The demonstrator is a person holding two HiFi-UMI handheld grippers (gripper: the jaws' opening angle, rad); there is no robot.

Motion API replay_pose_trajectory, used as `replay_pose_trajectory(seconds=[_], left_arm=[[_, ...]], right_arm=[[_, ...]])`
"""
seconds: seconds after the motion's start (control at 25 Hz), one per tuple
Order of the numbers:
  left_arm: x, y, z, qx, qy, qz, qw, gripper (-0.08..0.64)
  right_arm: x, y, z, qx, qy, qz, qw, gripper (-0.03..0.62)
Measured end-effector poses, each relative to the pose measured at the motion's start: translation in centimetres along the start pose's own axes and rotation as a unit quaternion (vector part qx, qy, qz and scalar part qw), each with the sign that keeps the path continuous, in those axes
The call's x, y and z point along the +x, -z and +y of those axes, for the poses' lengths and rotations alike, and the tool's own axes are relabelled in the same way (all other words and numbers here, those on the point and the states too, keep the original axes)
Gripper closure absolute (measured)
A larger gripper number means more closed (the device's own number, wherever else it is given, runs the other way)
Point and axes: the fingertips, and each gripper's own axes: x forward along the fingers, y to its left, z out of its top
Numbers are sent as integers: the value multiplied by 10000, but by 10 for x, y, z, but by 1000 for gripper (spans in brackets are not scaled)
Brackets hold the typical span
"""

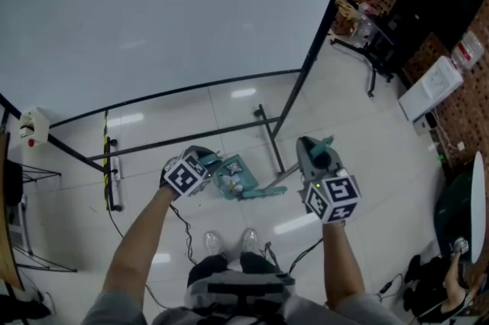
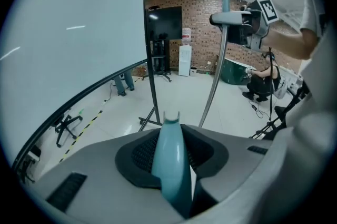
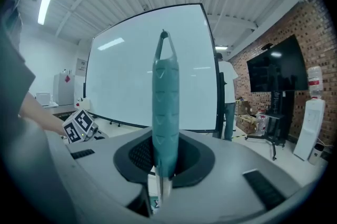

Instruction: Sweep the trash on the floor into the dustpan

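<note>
My left gripper (image 1: pixel 203 164) is shut on the teal handle (image 2: pixel 171 157) of the dustpan (image 1: pixel 232 177), which sits low over the white floor just ahead of my shoes. A few pale bits show in the pan. The right gripper (image 1: pixel 316 157) is shut on the teal grip (image 3: pixel 165 101) of the broom, held nearly upright. The broom's metal pole (image 2: pixel 215 83) slants down towards the dustpan, and its teal head (image 1: pixel 265 193) lies next to the pan. No loose trash on the floor is clear enough to make out.
A big projector screen (image 1: pixel 153 10) on a black frame stands ahead, its foot bar (image 1: pixel 267 136) close to the dustpan. Cables (image 1: pixel 186 235) trail by my feet. At the right are a TV stand (image 1: pixel 382 48), a water dispenser (image 1: pixel 429 89) and a seated person (image 1: pixel 451 270).
</note>
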Motion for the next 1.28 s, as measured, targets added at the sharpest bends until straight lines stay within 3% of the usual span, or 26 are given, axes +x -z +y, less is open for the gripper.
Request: replay_pose_trajectory(seconds=[0.32, 0.92, 1.08, 1.28], left_arm=[[68, 5, -9, 346, 445, -25, 9984, 442], [157, 12, -22, 987, 1318, 120, 9863, 440], [163, 20, -17, 919, 1389, 165, 9859, 440], [167, 19, -8, 1006, 1181, 130, 9878, 437]], right_arm=[[3, 40, -23, 117, 353, 386, 9986, 557], [28, 88, -49, 19, 246, 598, 9979, 557], [40, 96, -52, -7, 184, 666, 9976, 557], [56, 95, -48, -30, -46, 653, 9978, 557]])
